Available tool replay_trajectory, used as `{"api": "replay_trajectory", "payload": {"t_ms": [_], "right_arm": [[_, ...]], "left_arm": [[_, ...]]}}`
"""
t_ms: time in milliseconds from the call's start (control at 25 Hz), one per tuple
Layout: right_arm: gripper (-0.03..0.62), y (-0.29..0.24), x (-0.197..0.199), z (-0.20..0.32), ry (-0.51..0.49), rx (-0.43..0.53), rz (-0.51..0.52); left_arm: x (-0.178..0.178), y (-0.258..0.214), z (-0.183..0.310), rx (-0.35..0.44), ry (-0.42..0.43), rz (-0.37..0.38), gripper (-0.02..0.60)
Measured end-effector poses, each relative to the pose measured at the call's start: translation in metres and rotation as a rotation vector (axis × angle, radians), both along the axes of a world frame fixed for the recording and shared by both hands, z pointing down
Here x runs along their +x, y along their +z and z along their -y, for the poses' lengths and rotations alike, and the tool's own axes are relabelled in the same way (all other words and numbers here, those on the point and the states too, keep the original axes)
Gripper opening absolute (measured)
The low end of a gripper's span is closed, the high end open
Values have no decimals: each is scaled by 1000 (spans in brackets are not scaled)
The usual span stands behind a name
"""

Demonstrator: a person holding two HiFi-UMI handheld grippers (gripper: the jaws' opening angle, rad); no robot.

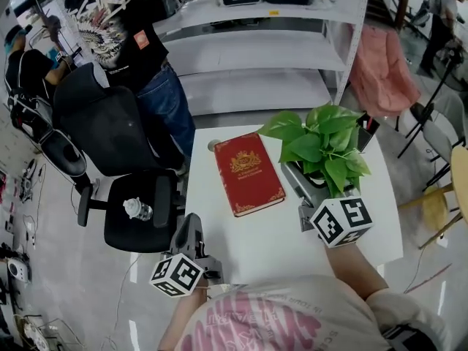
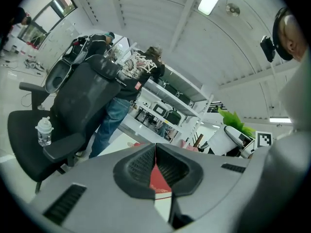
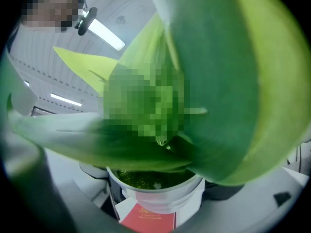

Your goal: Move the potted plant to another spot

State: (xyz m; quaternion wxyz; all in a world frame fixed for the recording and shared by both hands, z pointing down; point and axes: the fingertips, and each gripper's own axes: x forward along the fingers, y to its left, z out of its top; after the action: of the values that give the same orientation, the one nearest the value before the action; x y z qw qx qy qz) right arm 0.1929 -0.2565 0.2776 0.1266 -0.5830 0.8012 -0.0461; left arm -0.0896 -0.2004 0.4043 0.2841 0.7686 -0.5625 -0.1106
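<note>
A white rectangular counter (image 1: 245,243) fills the lower middle of the head view. A red hardcover book (image 1: 248,172) with a gold emblem lies flat on it, left of centre and slightly askew to the counter's edges. A small round pale object (image 1: 213,145) sits near the upper-left corner, just beside the book's top corner. The potted plant (image 1: 322,148) is over the counter's upper right; its leaves hide whether the pot touches the surface.

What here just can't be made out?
Head view: leaves of the potted plant hide the tips of the right hand-held gripper.
Right gripper view: leaves block nearly everything beyond the pot.
Left gripper view: the left hand-held gripper hides all but a sliver of the red book.
</note>
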Motion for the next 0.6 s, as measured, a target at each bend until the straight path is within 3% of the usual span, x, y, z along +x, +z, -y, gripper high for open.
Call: {"api": "replay_trajectory", "payload": {"t_ms": [600], "right_arm": [[563, 3, -154, 3, 25, -4, 36]], "left_arm": [[-151, -15, 19, 30, 57, 10, 25]]}}
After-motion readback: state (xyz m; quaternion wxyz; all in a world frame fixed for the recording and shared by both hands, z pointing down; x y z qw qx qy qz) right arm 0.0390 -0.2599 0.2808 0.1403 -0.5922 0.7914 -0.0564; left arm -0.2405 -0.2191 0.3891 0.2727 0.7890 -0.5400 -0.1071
